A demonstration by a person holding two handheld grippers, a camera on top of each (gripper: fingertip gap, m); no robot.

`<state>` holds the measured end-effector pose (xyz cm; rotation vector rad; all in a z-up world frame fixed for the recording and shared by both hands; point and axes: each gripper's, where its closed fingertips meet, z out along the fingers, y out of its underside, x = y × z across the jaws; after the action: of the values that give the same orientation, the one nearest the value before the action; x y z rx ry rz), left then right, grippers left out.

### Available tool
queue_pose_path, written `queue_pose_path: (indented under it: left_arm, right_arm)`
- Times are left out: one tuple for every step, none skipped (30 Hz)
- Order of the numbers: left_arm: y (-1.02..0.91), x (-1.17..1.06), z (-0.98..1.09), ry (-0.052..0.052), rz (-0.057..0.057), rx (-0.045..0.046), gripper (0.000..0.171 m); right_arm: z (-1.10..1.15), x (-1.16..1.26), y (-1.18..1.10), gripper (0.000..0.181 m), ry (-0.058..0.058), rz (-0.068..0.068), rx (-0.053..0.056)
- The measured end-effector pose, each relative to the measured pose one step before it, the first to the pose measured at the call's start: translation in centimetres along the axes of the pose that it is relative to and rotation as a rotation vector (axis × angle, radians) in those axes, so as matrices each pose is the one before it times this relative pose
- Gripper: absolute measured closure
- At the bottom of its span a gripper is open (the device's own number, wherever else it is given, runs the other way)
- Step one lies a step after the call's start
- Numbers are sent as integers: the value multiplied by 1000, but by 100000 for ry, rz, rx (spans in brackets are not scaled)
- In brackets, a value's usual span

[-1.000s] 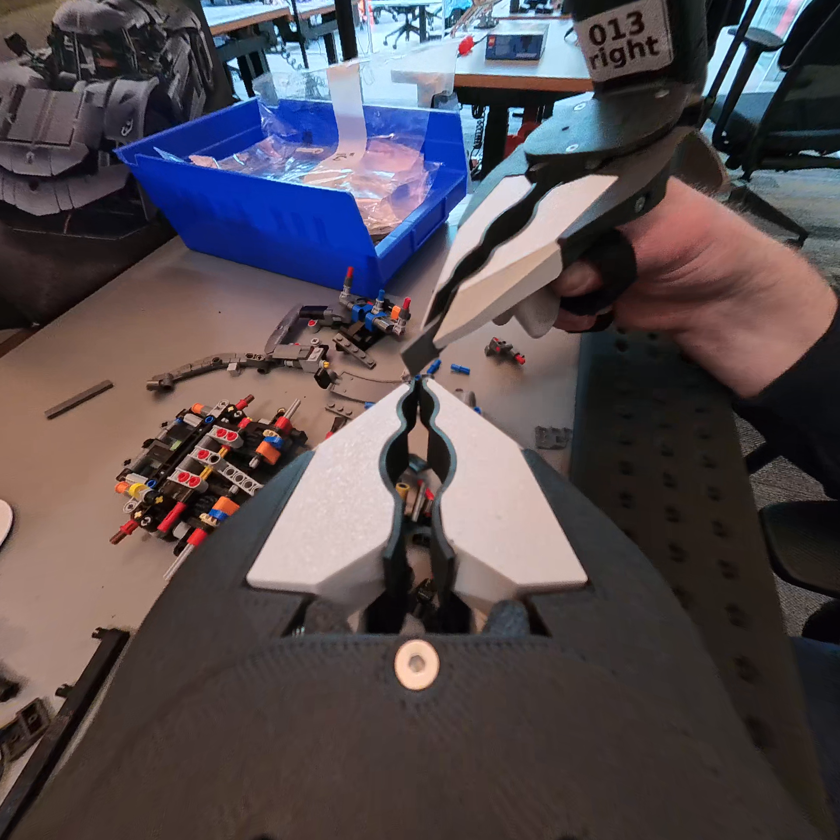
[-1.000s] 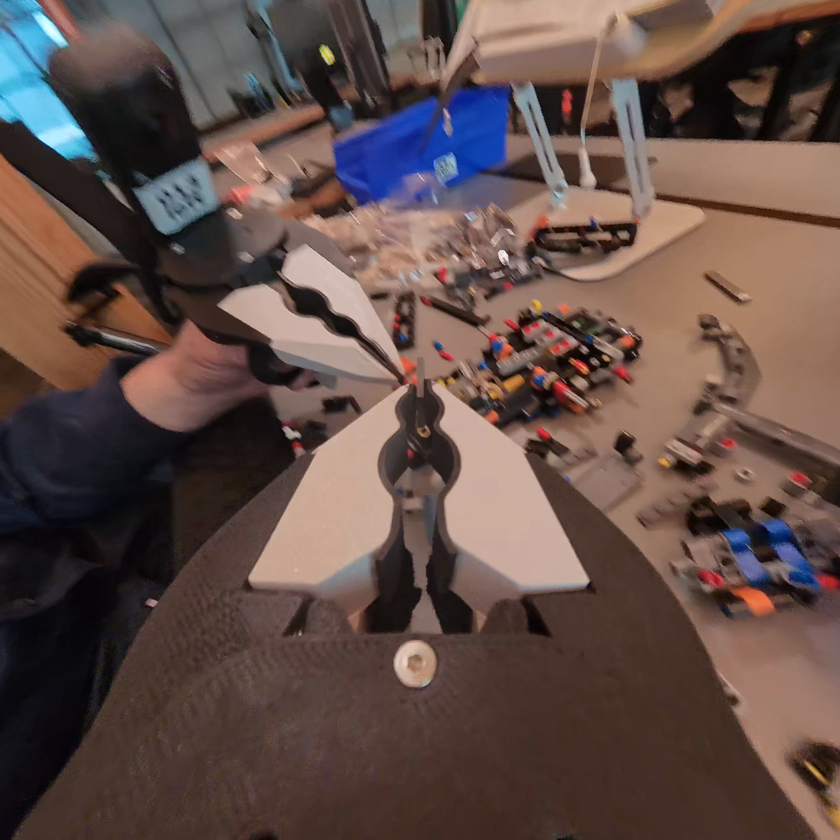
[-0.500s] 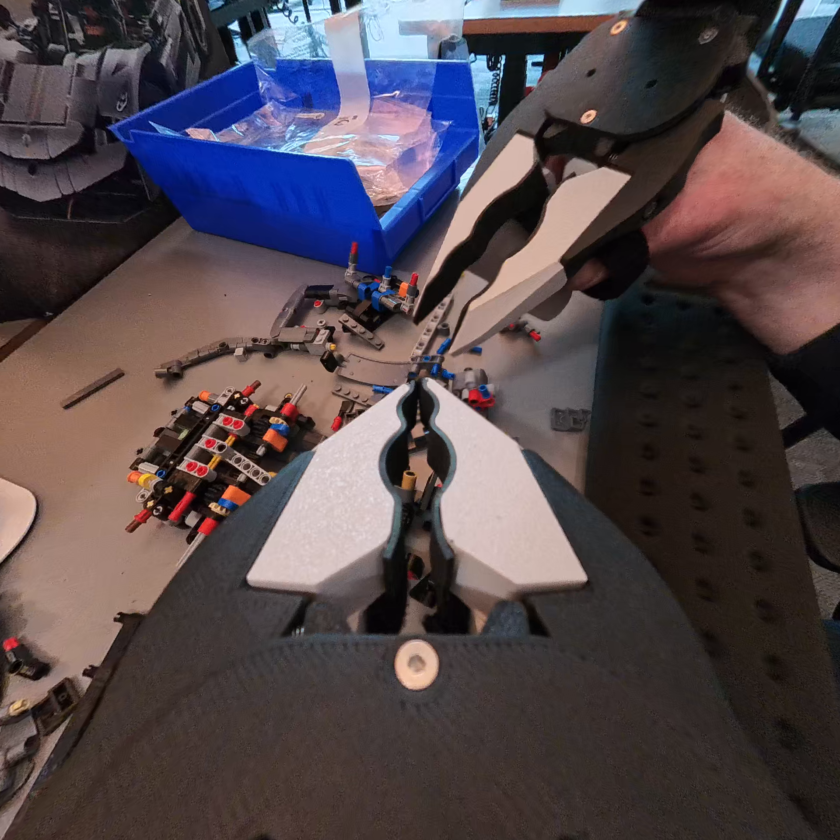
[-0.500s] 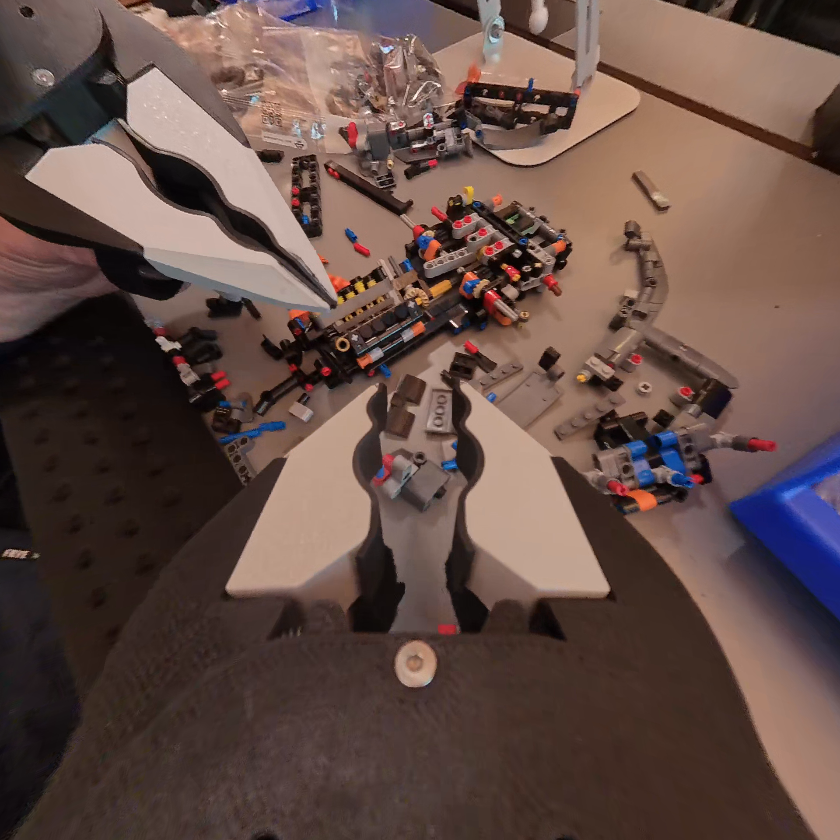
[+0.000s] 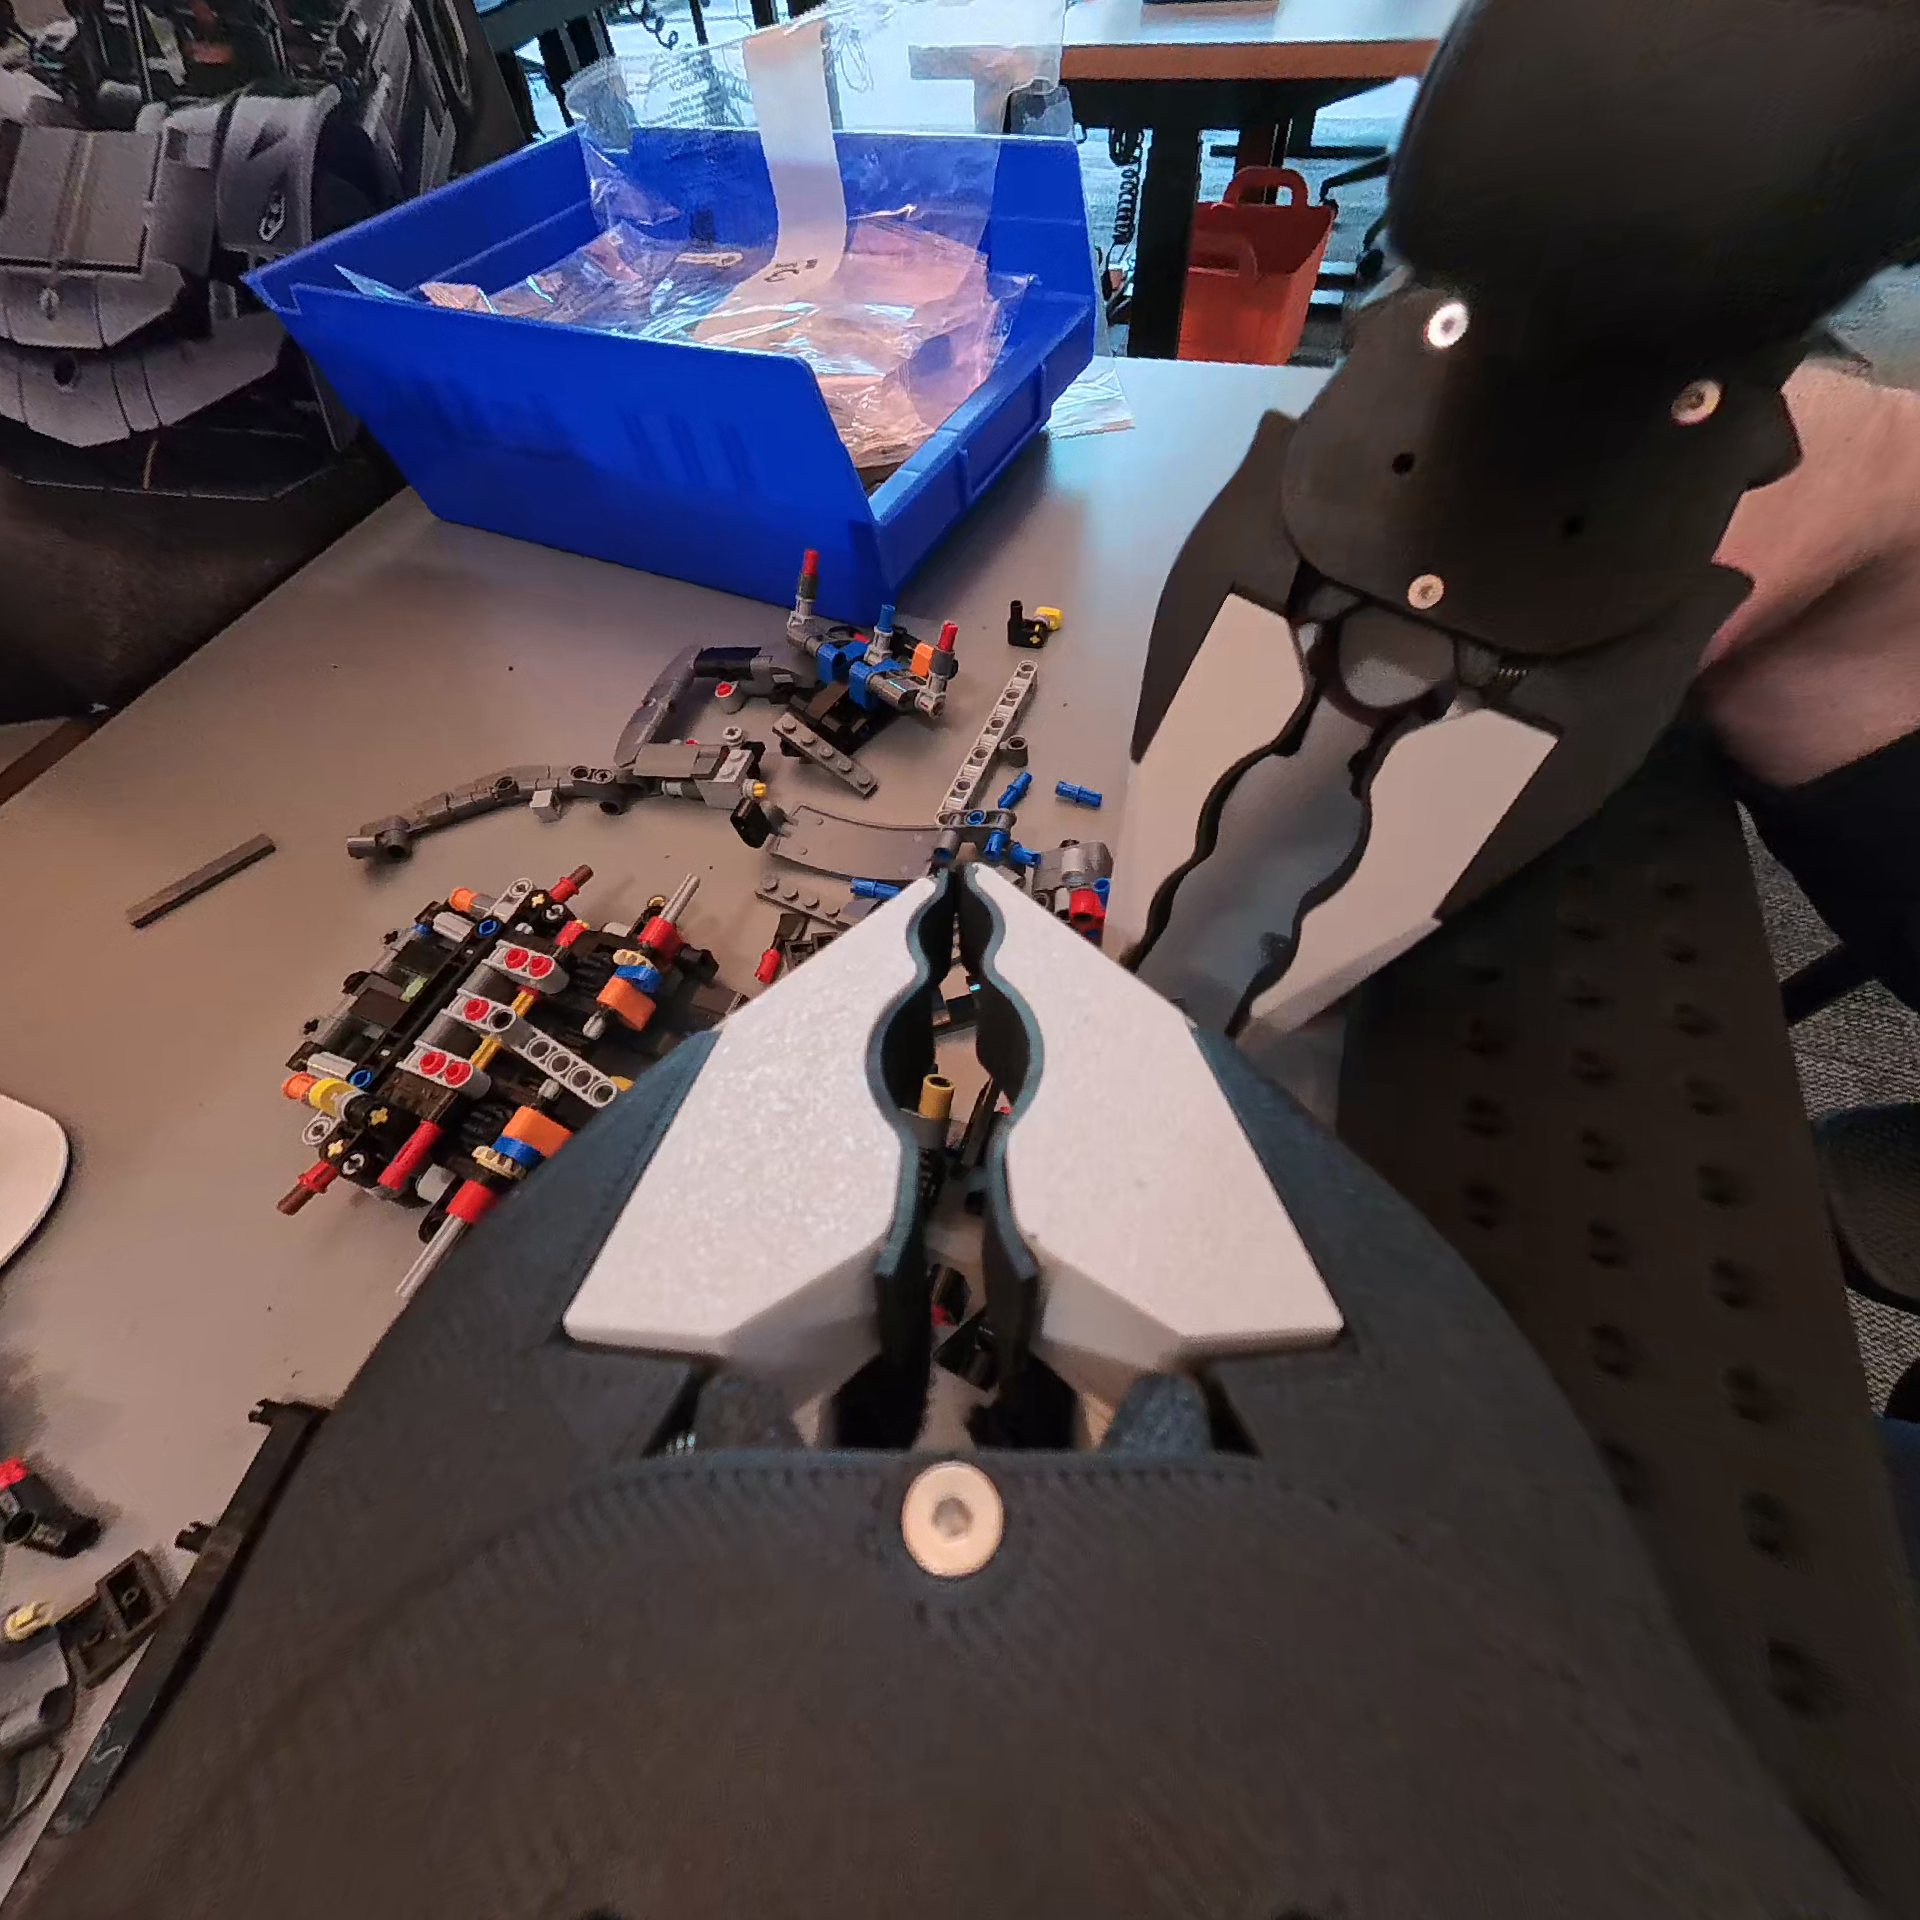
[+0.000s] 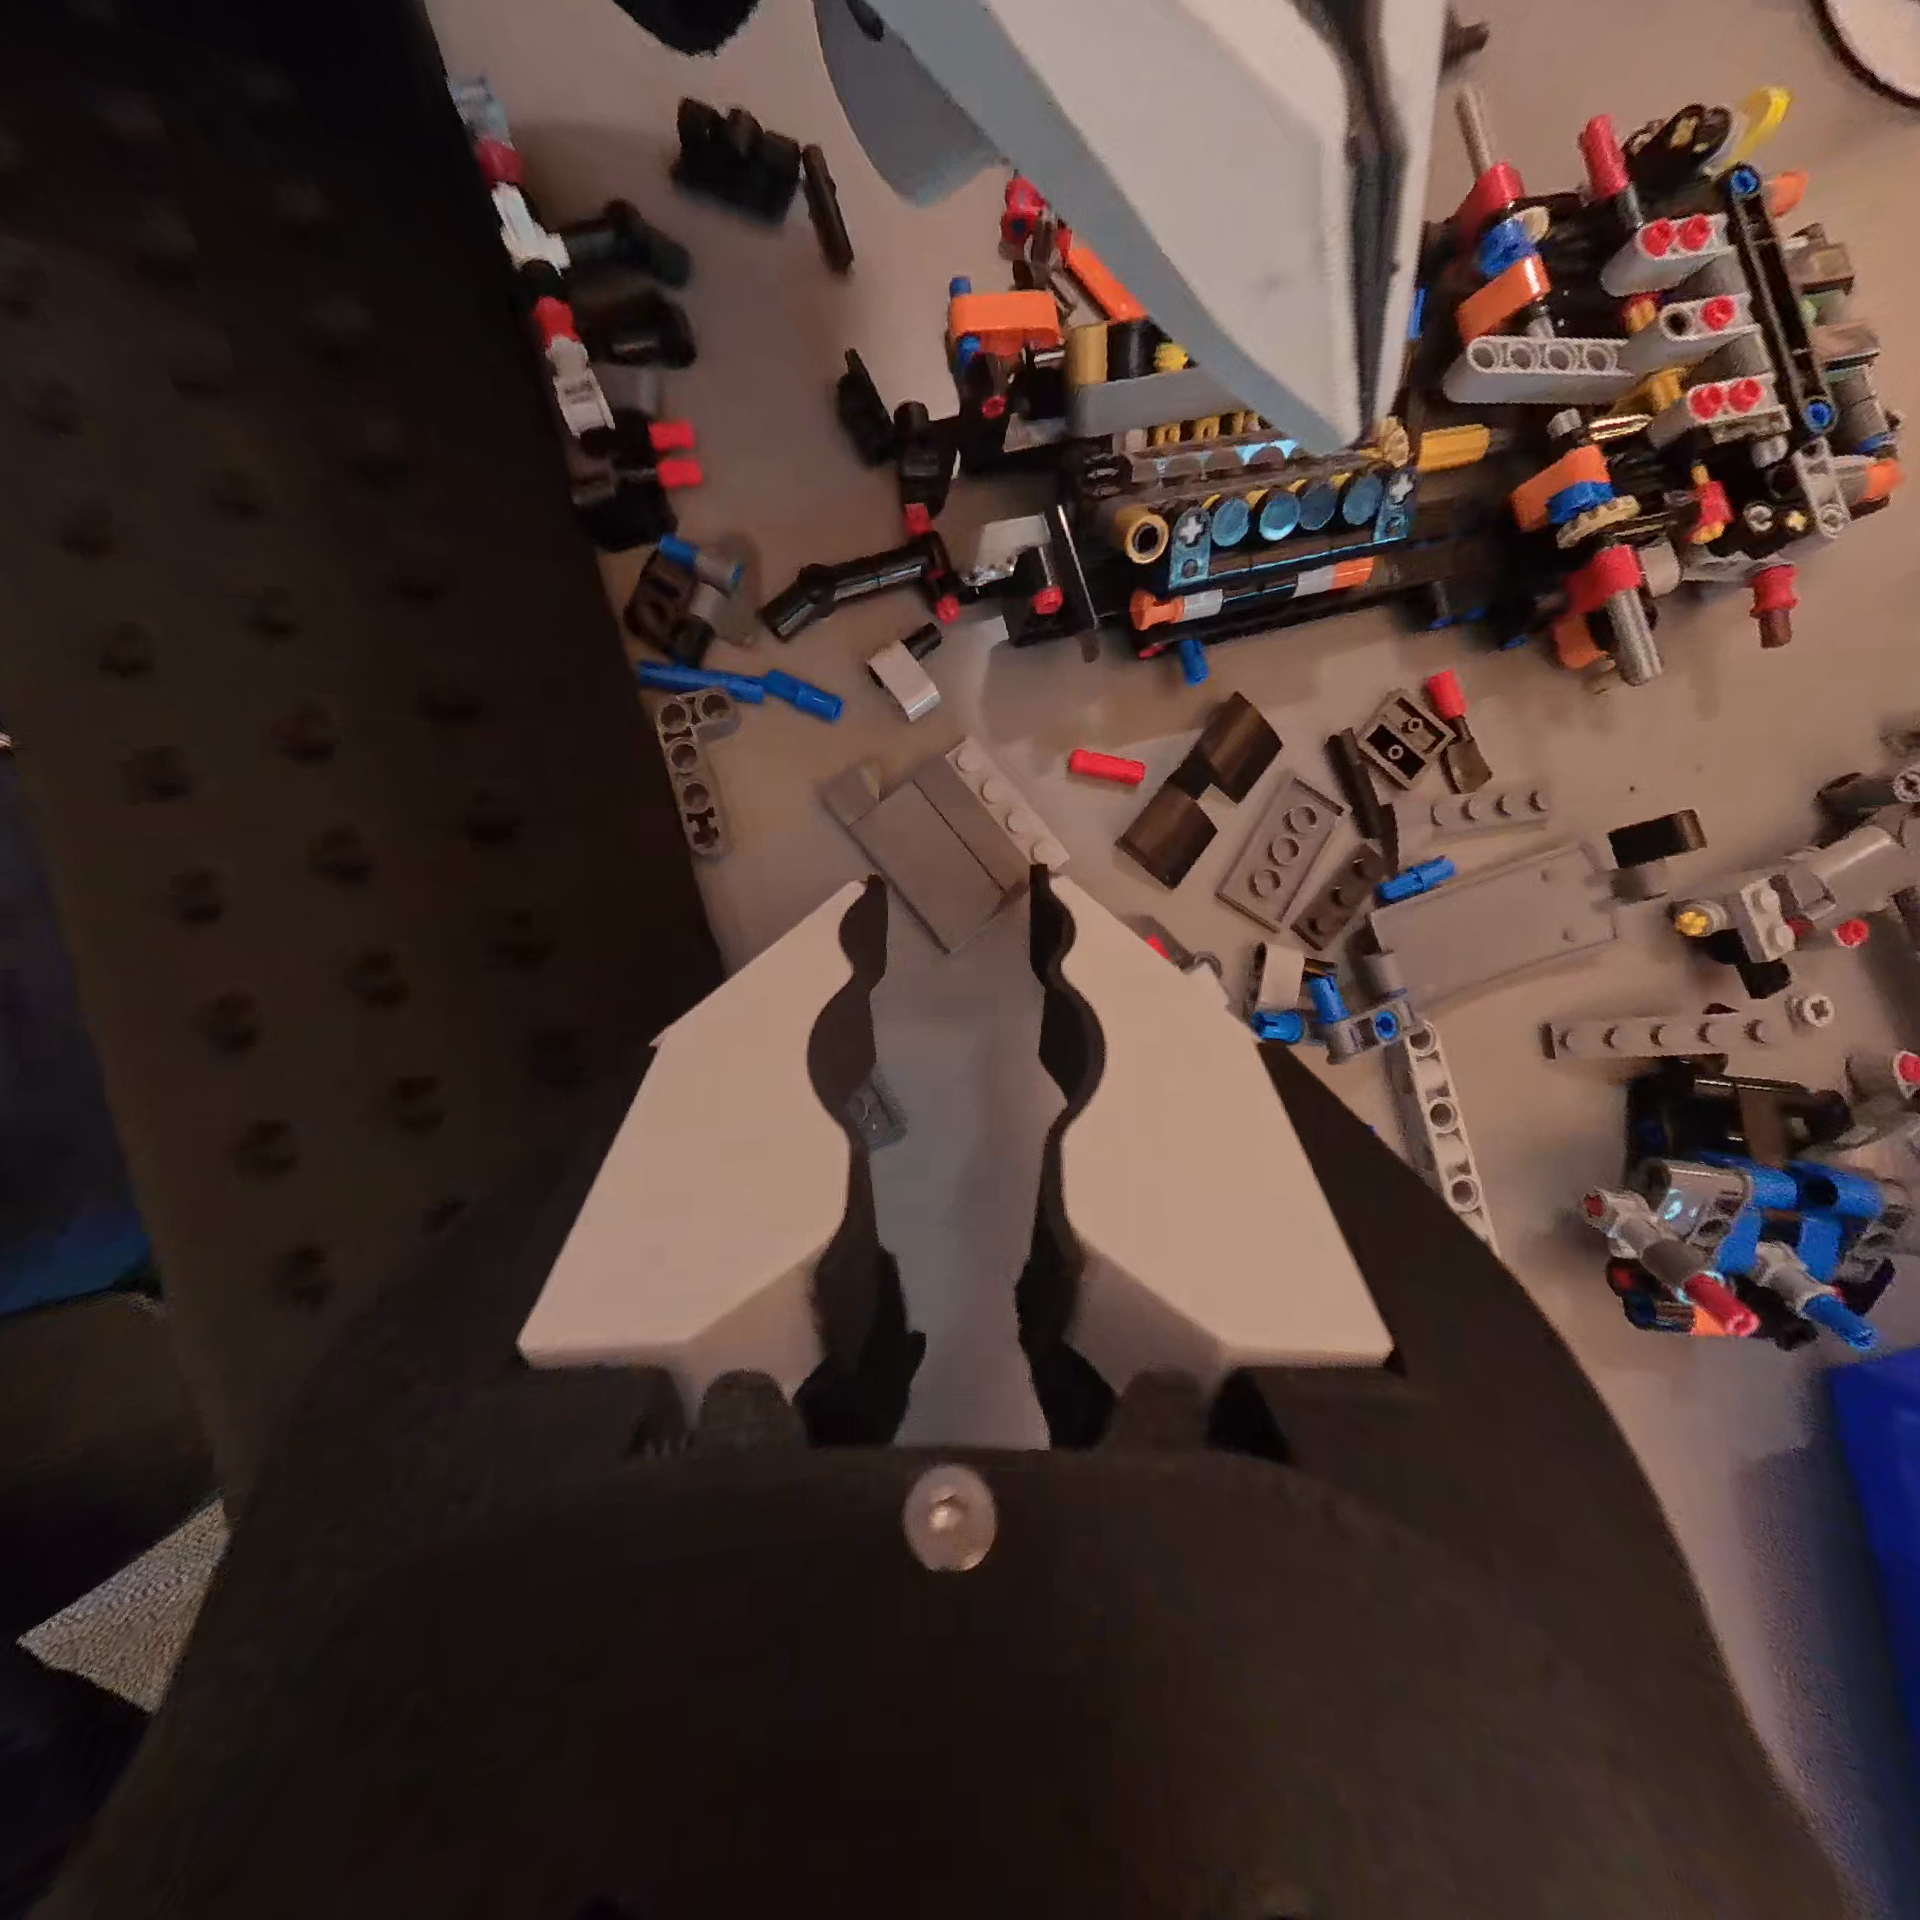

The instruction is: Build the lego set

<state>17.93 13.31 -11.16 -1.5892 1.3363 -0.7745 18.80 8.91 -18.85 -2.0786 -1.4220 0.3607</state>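
The main black lego assembly [image 5: 478, 1049] with red, orange and yellow pins lies on the grey table, and shows in the right wrist view [image 6: 1299, 520] too. My left gripper [image 5: 956, 883] is shut and hovers low over its near end. In the right wrist view its tip [image 6: 1371, 416] sits at a small tan piece on the assembly; I cannot tell if it grips it. My right gripper [image 6: 956, 883] is open and empty, pointing down just above a grey plate piece [image 6: 935, 831]. It also shows at the right of the left wrist view [image 5: 1195, 987].
A blue bin [image 5: 665, 457] with clear bags stands at the back. A small blue and grey sub-assembly [image 6: 1745, 1247], a curved grey piece [image 5: 540, 790] and several loose plates and pins lie around. A dark perforated surface [image 5: 1558, 1247] borders the table's edge. The grippers' ends are close to 9 cm from one another.
My right gripper has opened, letting go of a thin dark piece, and swung down from beside the left gripper to the loose grey plates. The left gripper stays shut and has hardly moved.
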Motion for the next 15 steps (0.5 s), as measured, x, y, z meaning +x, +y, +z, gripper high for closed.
queue_pose_path:
  left_arm:
    - [27,36,24,86,226,-175,171]
    - [16,62,25,174,311,-100,171]
    - [32,43,28,88,158,-245,171]
    - [32,21,17,22,144,-186,171]
    - [-11,14,-1,6,104,-17,171]
    - [-46,21,-18,135,12,199,171]
    - [-18,20,-11,183,-133,125,171]
    - [1,26,-5,204,-126,22,171]
    - [13,45,14,226,15,-84,171]
    - [16,56,21,223,190,-168,171]
    - [45,47,24,152,198,-247,171]
    - [56,25,27,40,181,-356,171]
    - [58,13,24,-80,256,-372,171]
    - [45,21,26,38,204,-249,171]
    - [33,39,29,285,15,-233,171]
  right_arm:
    - [270,-127,91,155,-199,-989,-1263]
    - [239,2,-9,153,613,-861,-450]
    - [149,165,-125,153,1307,-211,-32]
    - [106,44,-62,152,290,393,-562]
    - [84,-71,-104,150,-397,483,-175]
    - [81,-130,-86,151,-587,291,52]
    - [42,-122,-41,155,-550,127,-161]
    - [-6,-83,4,157,-138,-204,-250]
    - [-18,-39,16,158,155,-396,-186]
    - [-36,-17,1,158,59,-145,-247]
    - [-94,-30,-84,160,-205,17,201]
    - [-151,-25,-156,171,-244,-166,879]
    - [-103,56,-16,177,150,5,255]
    - [-19,74,62,177,234,189,-195]
    - [-10,-43,8,178,-385,-127,127]
